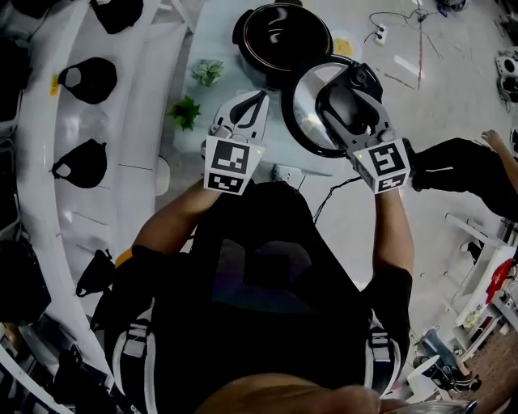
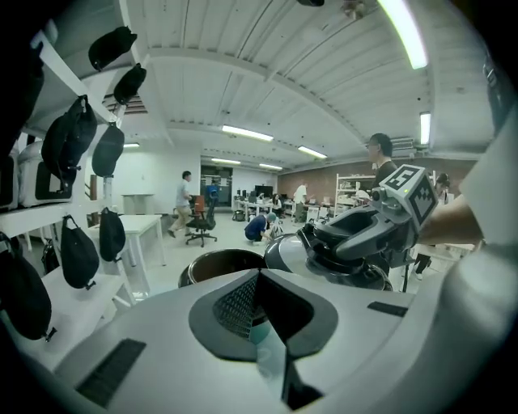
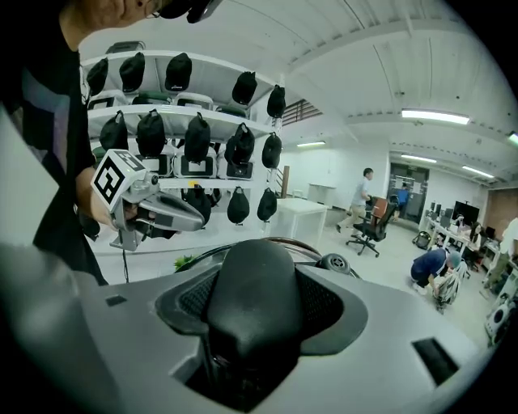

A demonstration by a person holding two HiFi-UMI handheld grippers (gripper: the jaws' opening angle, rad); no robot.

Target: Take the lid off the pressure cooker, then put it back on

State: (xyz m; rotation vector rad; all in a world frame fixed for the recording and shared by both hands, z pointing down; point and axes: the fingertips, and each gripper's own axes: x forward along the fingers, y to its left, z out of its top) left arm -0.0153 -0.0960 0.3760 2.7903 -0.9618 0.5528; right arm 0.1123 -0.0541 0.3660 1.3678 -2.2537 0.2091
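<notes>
The pressure cooker's open black pot [image 1: 283,36] stands on the pale table [image 1: 212,24]. The round lid [image 1: 304,103] hangs tilted in the air in front of the pot, to its right. My right gripper [image 1: 350,89] is shut on the lid's black handle [image 3: 251,299], which fills the space between its jaws in the right gripper view. My left gripper [image 1: 257,101] hovers left of the lid, apart from it, with its tips together and nothing held. The left gripper view shows the pot [image 2: 222,263] with the lifted lid [image 2: 283,252] beside it.
Two small green plants [image 1: 184,111] [image 1: 208,71] sit on the table's left part. A white shelf unit with several black bags [image 1: 89,81] runs along the left. A white plug block [image 1: 285,172] lies at the table's near edge. Another person's arm [image 1: 461,162] reaches in at right.
</notes>
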